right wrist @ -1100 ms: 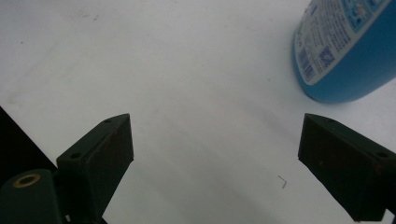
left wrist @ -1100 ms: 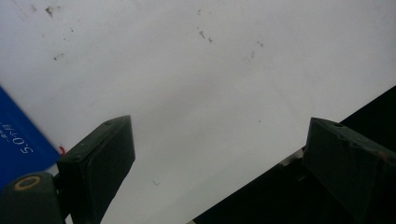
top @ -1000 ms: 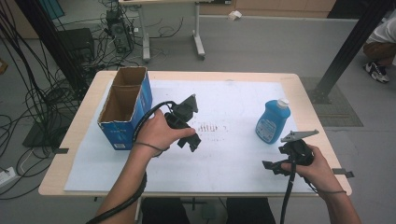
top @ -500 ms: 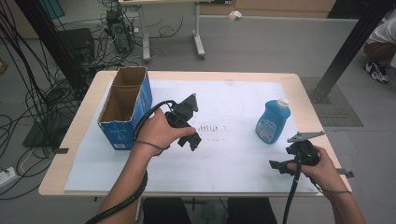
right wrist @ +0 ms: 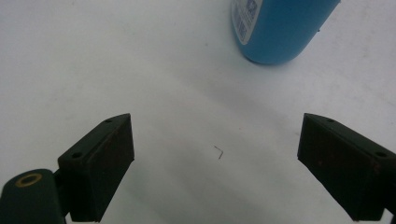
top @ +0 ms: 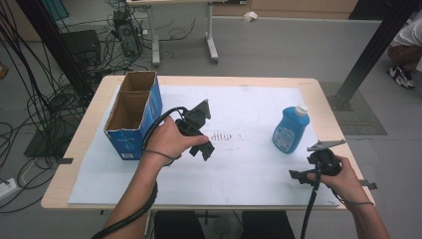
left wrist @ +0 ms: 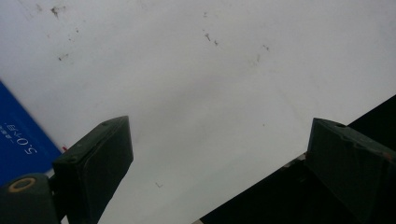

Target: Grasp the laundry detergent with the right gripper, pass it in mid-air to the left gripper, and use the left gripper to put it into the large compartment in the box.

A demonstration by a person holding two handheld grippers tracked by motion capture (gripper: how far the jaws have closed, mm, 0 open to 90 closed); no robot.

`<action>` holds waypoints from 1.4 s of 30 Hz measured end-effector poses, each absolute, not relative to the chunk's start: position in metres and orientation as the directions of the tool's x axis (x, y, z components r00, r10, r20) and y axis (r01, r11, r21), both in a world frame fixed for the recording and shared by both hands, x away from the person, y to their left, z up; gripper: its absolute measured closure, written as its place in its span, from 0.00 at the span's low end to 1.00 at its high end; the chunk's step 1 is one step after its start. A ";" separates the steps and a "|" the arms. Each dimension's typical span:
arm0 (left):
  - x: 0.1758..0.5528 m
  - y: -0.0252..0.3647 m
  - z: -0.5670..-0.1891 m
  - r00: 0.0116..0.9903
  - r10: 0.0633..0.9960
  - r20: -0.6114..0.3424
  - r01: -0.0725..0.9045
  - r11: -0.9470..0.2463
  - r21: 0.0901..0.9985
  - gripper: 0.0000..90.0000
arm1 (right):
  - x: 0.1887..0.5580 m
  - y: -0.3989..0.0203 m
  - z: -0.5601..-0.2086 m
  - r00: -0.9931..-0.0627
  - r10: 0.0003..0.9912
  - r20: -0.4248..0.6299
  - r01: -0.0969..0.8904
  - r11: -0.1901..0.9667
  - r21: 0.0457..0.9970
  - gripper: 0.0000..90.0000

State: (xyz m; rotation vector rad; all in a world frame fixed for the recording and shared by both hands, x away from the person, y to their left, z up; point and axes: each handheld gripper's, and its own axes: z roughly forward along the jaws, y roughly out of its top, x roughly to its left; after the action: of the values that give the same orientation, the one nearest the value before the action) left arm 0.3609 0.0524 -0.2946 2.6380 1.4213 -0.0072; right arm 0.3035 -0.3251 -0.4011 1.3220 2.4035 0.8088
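While upright, the blue bottle [top: 290,130] points its cap upward, long axis vertical.

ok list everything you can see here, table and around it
cardboard box: 1, blue outside and brown inside, open top, left part of the table
bottle: 1, blue with white cap, upright, right part of the table
white sheet: 1, covers most of the table
table: 1, light wood
cables: many, black, floor at left
second table: 1, grey legs, behind
seated person: 1, far right on the floor
left gripper: 1, black, jaws open, mid-table
right gripper: 1, black, jaws open, below the bottle
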 end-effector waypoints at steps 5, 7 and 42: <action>0.362 0.053 -0.294 0.551 0.832 -0.066 0.832 -0.541 0.125 0.09 | 0.306 -0.327 -0.402 -0.542 0.840 0.014 0.681 0.429 0.594 0.10; 0.361 0.052 -0.294 0.552 0.831 -0.064 0.831 -0.543 0.123 0.09 | 0.308 -0.327 -0.402 -0.541 0.841 0.011 0.679 0.429 0.596 0.10; 0.354 0.055 -0.317 0.583 0.810 -0.066 0.809 -0.572 0.132 0.09 | 0.321 -0.343 -0.421 -0.559 0.827 0.054 0.586 0.348 0.732 0.09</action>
State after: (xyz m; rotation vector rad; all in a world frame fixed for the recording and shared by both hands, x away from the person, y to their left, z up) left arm 0.3535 0.0545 -0.3173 2.6615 1.3706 0.0026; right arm 0.3210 -0.3428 -0.4205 1.2508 2.2907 1.0383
